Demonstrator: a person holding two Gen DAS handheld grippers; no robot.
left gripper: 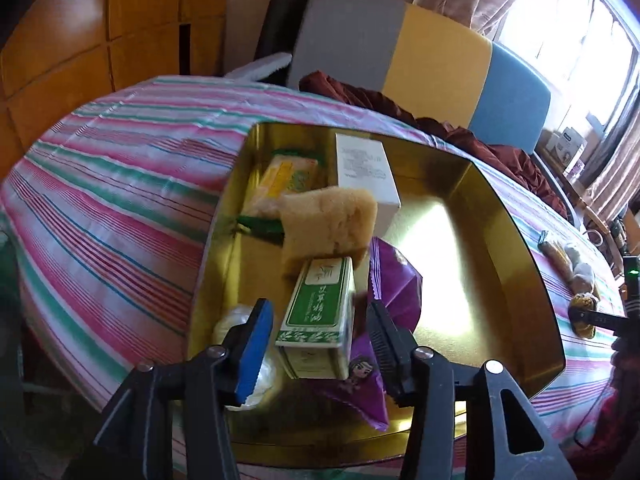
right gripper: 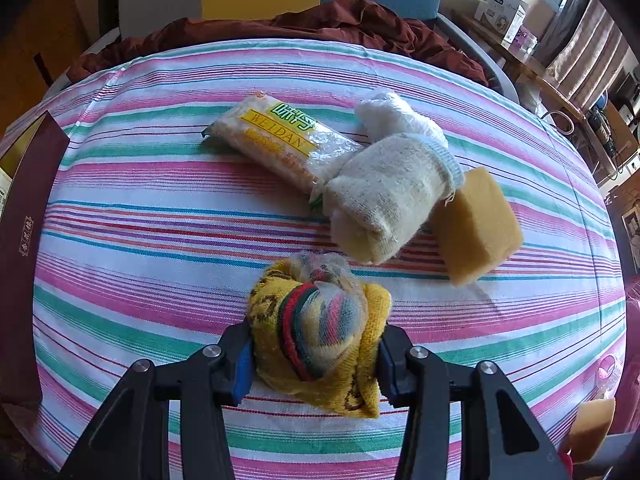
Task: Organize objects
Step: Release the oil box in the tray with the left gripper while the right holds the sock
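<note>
In the left wrist view a gold tray (left gripper: 516, 264) sits on the striped cloth. It holds a white box (left gripper: 366, 168), a yellow snack packet (left gripper: 280, 178), a tan sponge (left gripper: 324, 220), a green tin (left gripper: 320, 312), a purple packet (left gripper: 394, 276) and a white bag (left gripper: 234, 320). My left gripper (left gripper: 319, 305) is open, straddling the green tin with its pads clear of it. In the right wrist view my right gripper (right gripper: 316, 332) is shut on a yellow rolled sock (right gripper: 320, 328), low over the cloth.
On the cloth beyond the sock lie a Weidan snack packet (right gripper: 276, 140), a cream rolled sock (right gripper: 384, 196), a white bundle (right gripper: 396, 114) and a tan sponge (right gripper: 476, 220). The tray's dark red wall (right gripper: 24, 240) stands left. A grey, yellow and blue chair (left gripper: 436, 60) stands behind.
</note>
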